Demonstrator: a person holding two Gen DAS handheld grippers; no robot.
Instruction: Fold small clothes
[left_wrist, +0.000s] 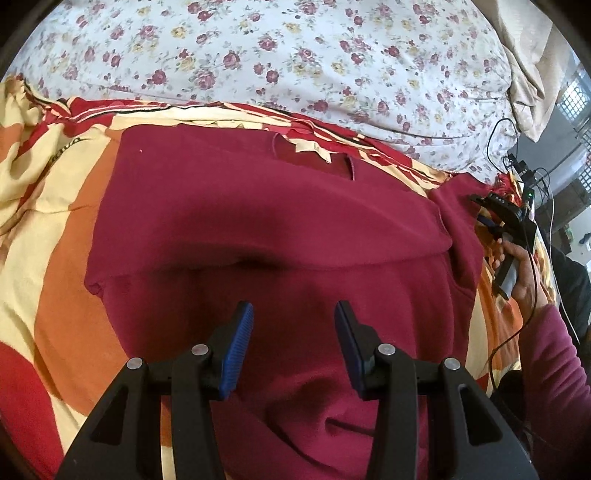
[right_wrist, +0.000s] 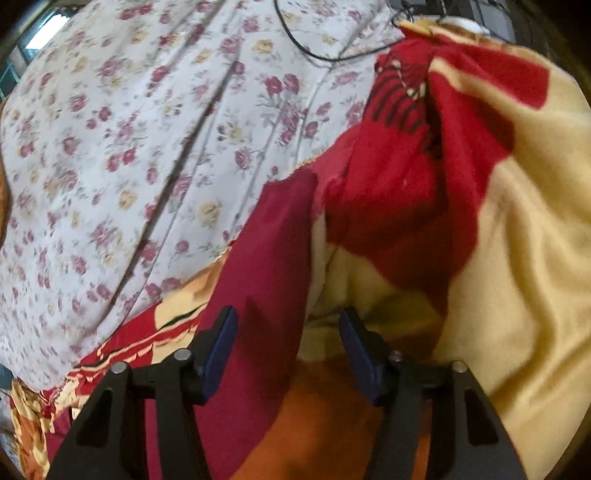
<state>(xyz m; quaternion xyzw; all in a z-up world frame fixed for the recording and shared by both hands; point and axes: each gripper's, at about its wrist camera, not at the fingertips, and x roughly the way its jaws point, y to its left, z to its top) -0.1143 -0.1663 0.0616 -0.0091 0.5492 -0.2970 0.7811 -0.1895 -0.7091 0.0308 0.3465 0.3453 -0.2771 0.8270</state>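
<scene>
Folding looks partly done: the maroon garment (left_wrist: 266, 221) lies mid-blanket (left_wrist: 66, 229) with its top doubled down and one sleeve (right_wrist: 266, 258) out toward the blanket's right edge. Left gripper (left_wrist: 293, 343) hovers open over it; right gripper (right_wrist: 288, 350) straddles the sleeve, jaws apart. Blanket lettering is unreadable.

Both wrist views look steeply down, close over the maroon garment (left_wrist: 266, 206) on the blanket (right_wrist: 517, 295)
</scene>
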